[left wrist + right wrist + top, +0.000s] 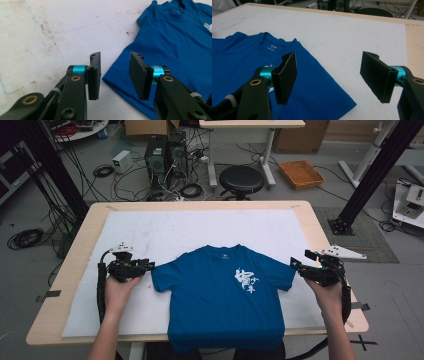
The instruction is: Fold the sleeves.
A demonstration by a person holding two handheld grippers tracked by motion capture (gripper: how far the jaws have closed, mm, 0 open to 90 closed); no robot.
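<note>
Both tongs are black, with flat rectangular pads, turquoise collars and brass-ringed pivots. The left tongs (150, 265) and right tongs (295, 264) each trail a black cable. Forearms are bare, sleeveless.

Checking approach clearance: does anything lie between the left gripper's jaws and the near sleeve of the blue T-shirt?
Nothing: in the left gripper view, bare white mat meets the sleeve edge, which sits in the left gripper's open gap.
</note>
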